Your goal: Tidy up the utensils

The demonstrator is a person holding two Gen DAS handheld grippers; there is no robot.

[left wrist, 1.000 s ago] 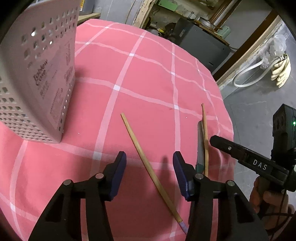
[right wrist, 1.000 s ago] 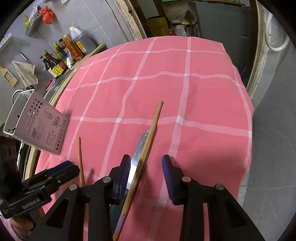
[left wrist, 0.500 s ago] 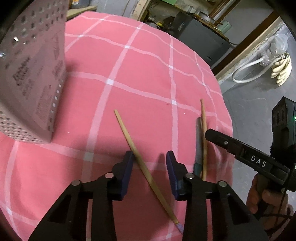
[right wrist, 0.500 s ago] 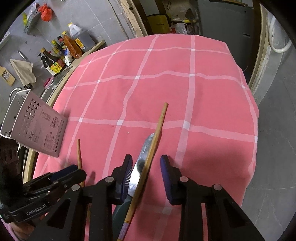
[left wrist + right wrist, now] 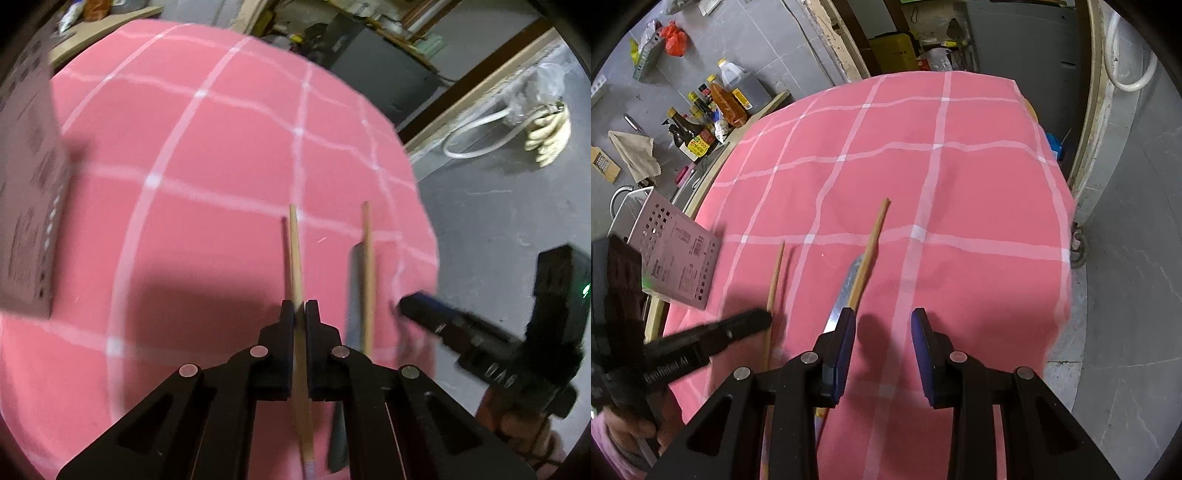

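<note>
The left gripper (image 5: 300,306) has just been closing its jaws, and they now pinch a wooden chopstick (image 5: 294,254) between the pads; the stick runs straight out ahead of them over the pink checked cloth (image 5: 221,155), its far end casting a thin shadow on the fabric. The right gripper (image 5: 883,321) has its jaws spread with nothing between them but cloth. Just beside its left pad lies the second chopstick (image 5: 870,247), pointing away toward the middle of the worktop, with a knife (image 5: 846,288) lying alongside and touching it; the near ends of both pass under that jaw's arm. In the left wrist view this pair sits just to the right of the held chopstick, near the worktop's right edge. At the worktop's left edge stands a pale perforated utensil holder (image 5: 677,262), well apart from the knife. Beyond that edge, bottles (image 5: 701,122) stand on the grey floor. A hand (image 5: 646,424) grips the left gripper's handle at the lower left of the right wrist view.
</note>
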